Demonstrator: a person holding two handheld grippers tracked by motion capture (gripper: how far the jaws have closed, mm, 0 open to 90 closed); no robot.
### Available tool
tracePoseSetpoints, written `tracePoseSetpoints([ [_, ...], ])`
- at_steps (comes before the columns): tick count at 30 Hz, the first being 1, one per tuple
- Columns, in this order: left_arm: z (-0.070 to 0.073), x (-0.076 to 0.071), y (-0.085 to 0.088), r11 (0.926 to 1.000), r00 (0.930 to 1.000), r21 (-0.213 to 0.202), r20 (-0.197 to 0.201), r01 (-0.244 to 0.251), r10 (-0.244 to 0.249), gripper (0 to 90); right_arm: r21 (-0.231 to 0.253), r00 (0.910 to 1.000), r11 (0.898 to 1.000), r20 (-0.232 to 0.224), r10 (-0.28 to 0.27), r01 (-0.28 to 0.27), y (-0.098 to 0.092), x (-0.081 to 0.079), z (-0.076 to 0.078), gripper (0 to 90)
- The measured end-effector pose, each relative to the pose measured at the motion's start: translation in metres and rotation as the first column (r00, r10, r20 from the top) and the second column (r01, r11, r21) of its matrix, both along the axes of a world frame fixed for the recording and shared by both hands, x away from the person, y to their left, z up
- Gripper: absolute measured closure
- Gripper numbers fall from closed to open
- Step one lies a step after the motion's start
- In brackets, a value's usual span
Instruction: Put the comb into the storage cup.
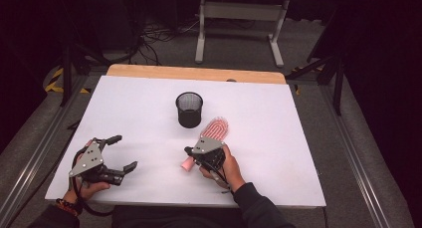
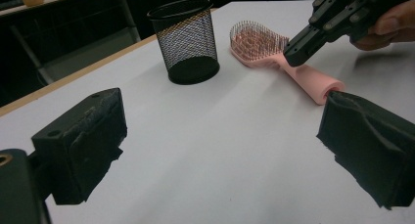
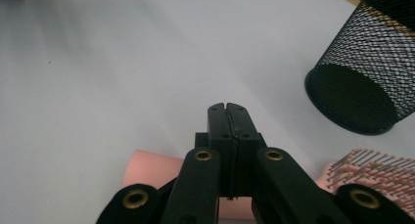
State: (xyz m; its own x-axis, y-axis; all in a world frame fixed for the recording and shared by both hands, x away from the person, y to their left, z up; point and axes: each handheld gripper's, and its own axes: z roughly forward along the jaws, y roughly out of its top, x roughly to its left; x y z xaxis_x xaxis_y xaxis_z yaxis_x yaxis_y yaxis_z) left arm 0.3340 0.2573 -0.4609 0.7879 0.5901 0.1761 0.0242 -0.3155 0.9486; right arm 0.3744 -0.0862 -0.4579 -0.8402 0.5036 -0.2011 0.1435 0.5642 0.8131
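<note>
Pink hairbrush [image 1: 209, 138] with a paddle head of pale bristles lies bristles-up on the white table [image 1: 278, 153], near the black mesh cup [image 1: 189, 109]. Above its handle hovers the right gripper [image 3: 228, 108], jaws clenched and empty; the left gripper [image 2: 215, 145] gapes released. Grey floor surrounds.

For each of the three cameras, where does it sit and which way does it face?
High view: above the person's side, looking forward and down on the table; both hands and forearms show.
Left gripper view: between its open jaws, toward the mesh cup, pink hairbrush and right gripper.
Right gripper view: along its shut jaws, over the brush handle.
All share cup and brush.
</note>
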Motion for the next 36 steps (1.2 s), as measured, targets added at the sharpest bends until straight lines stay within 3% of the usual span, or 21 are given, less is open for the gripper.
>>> tracePoseSetpoints([
  [10,0.000,-0.001,0.000,1.0000,1.0000,-0.004,0.003,-0.006,0.006,5.3,-0.127,0.9958,0.991,-0.087,0.030,-0.041,0.018,0.009,-0.002,89.7],
  [12,0.000,0.000,0.001,1.0000,1.0000,-0.004,0.000,-0.006,0.006,5.3,-0.156,0.9924,0.986,-0.118,0.035,-0.053,0.022,0.013,0.000,89.7],
  [21,-0.002,0.000,0.000,1.0000,1.0000,0.002,-0.008,0.003,-0.003,5.3,-0.265,0.9839,0.960,-0.174,0.041,-0.087,0.034,0.022,0.002,89.8],
  [29,-0.002,0.000,0.000,0.9999,0.9999,0.011,-0.014,0.010,-0.010,5.5,-0.312,0.9744,0.942,-0.218,0.055,-0.123,0.033,0.023,0.004,89.7],
  [32,-0.002,0.000,0.000,0.9998,0.9998,0.012,-0.016,0.013,-0.012,5.5,-0.311,0.9729,0.942,-0.224,0.059,-0.128,0.028,0.022,0.004,89.7],
  [36,-0.003,0.000,0.000,0.9999,0.9998,0.013,-0.020,0.009,-0.008,5.5,-0.286,0.9699,0.950,-0.237,0.054,-0.123,0.019,0.020,0.003,89.7],
])
